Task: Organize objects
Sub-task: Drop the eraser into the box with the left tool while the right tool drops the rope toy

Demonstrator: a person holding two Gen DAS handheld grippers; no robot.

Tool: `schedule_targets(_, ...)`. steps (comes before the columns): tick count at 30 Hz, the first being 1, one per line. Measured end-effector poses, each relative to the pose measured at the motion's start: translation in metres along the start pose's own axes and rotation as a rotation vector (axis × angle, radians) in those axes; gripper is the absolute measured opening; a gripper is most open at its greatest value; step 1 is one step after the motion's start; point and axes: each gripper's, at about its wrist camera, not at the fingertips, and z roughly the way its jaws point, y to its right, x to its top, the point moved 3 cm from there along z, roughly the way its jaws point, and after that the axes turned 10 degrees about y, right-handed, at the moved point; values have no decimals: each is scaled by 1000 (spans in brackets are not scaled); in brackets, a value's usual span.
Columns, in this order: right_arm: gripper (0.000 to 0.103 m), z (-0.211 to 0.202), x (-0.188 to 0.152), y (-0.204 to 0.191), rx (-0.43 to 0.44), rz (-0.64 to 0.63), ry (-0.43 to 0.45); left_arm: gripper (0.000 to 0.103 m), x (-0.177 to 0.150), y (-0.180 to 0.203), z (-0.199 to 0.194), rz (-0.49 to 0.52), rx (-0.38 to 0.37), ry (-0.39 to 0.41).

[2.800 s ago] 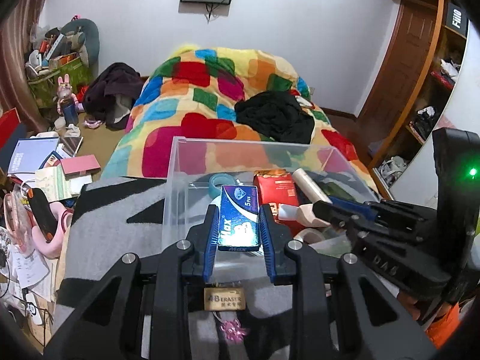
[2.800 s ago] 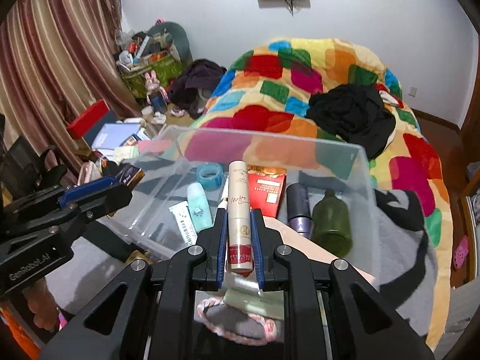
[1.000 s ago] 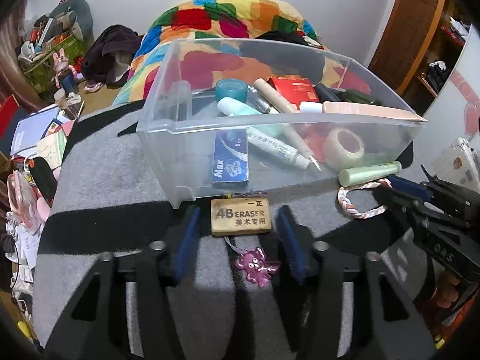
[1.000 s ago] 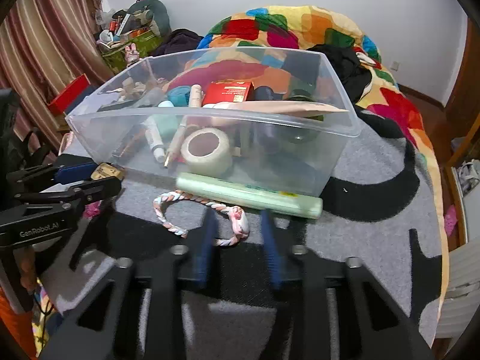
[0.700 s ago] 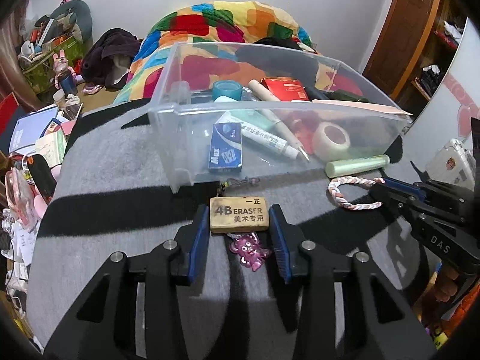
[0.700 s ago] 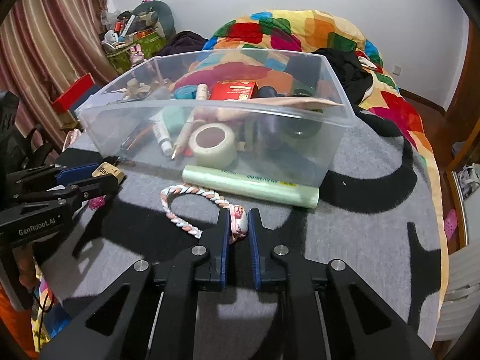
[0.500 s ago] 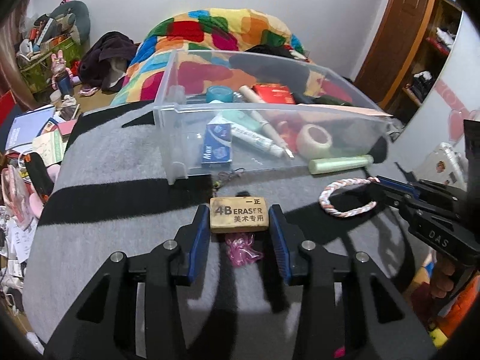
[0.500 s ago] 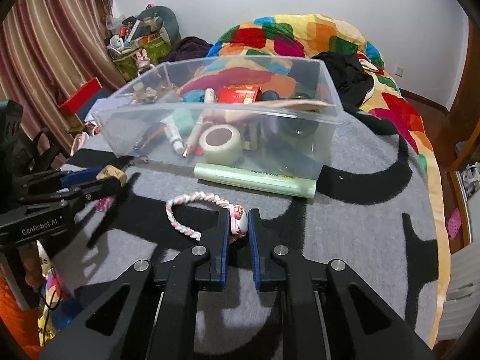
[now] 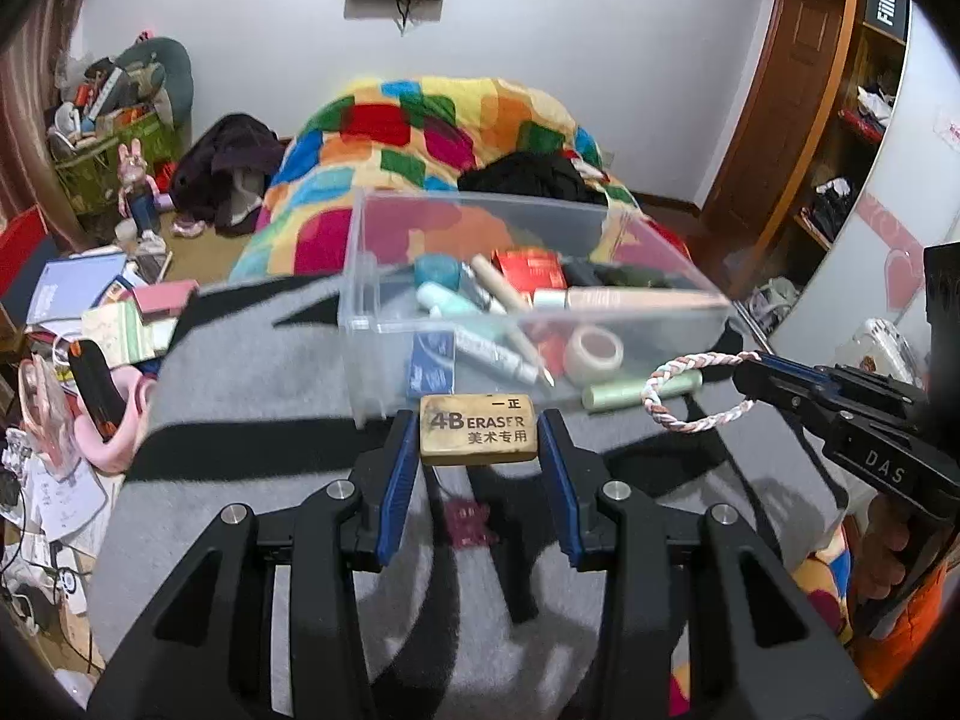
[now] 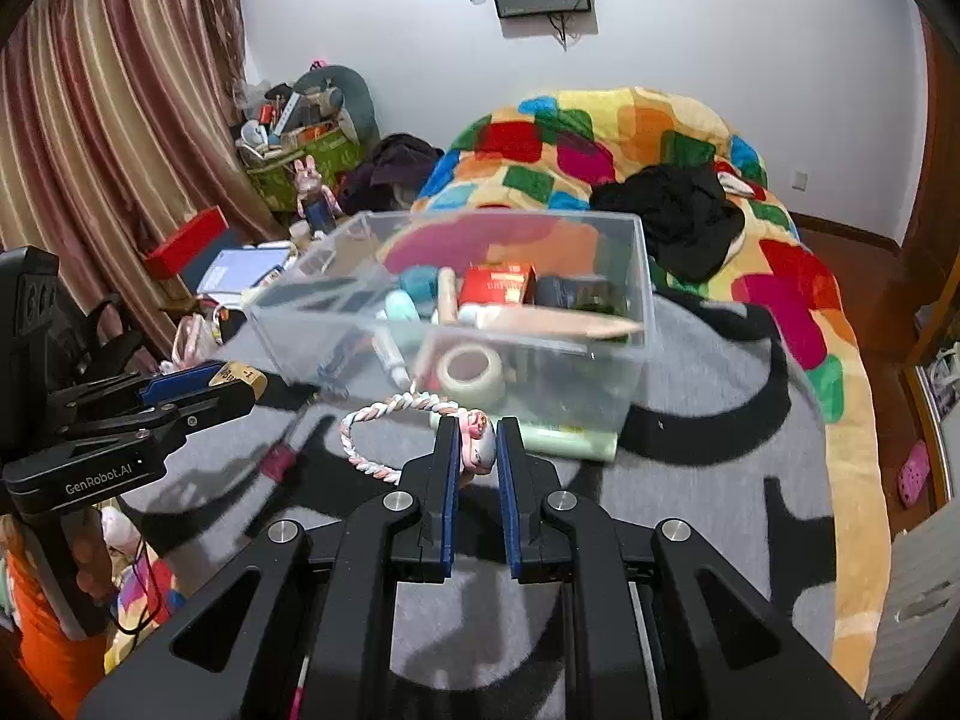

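Both items have come up off the grey blanket (image 9: 252, 420) since a moment ago, when they were pinched but lying in front of the clear bin (image 9: 384, 324). The left hand-held gripper (image 9: 478, 450) is clamped on the eraser keychain (image 9: 478, 429), which now rides level with the bin's near wall; its pink charm (image 9: 474, 525) dangles below, blurred. The right hand-held gripper (image 10: 477, 456) is closed on the pink charm end of the braided rope loop (image 10: 384, 420), and the loop hangs free toward the bin's near wall, seen in the left view strung out from the jaw tips. That suggests the pick-up step is finished for both and the carry into the bin is under way; the drop is not yet done.

The left tool points straight at the bin's near wall, fingers roughly level, just short of it. The right tool sits to the right of the bin's near corner, angled in toward it, also just short of the wall. Still on the blanket, touching the bin's near wall, lies the pale green tube (image 9: 642, 390), so one more pick likely remains. Inside the bin are a tape roll (image 9: 594, 354), a blue box (image 9: 431, 363) and assorted tubes.
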Motion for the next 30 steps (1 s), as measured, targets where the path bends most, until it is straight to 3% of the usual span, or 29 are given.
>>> schedule_targets(12, 11, 8, 34, -3, -12, 0, 63, 40, 27, -6, 8, -30, 18, 54)
schedule_targets(30, 11, 69, 51, 20, -49, 59, -3, 40, 58, 7, 50, 32, 43, 43)
